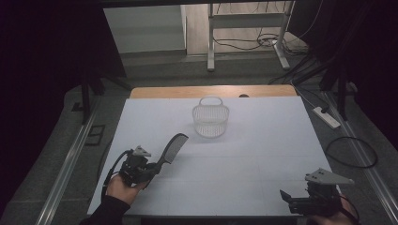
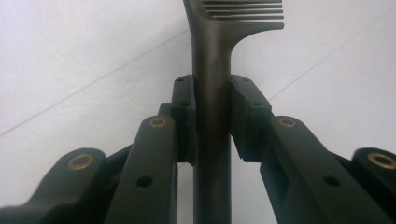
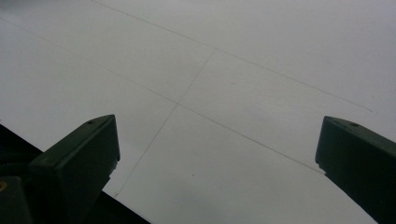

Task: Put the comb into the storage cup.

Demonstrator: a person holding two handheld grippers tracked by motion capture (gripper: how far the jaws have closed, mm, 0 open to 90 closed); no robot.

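The left gripper (image 1: 149, 169), near the table's (image 1: 263, 154) 8 o'clock edge, is squeezing the black comb (image 1: 172, 149) by its handle, teeth pointing toward 1 o'clock. Lots of bare white table is lying between it and the white basket (image 1: 210, 121) at 12 o'clock. The left gripper view is showing the pads (image 2: 185, 112) pressing the handle. The right gripper (image 1: 287, 197) is waiting at 5 o'clock, jaws wide apart.

We see a white-topped table (image 1: 263, 154) in a dim room. Beyond the table, a metal frame (image 1: 246, 28) stands on grey floor (image 1: 159, 70) among loose cables (image 1: 244, 44). Right of the table lies a power strip (image 1: 326, 117); dark curtains (image 1: 51, 56) hang left of it.
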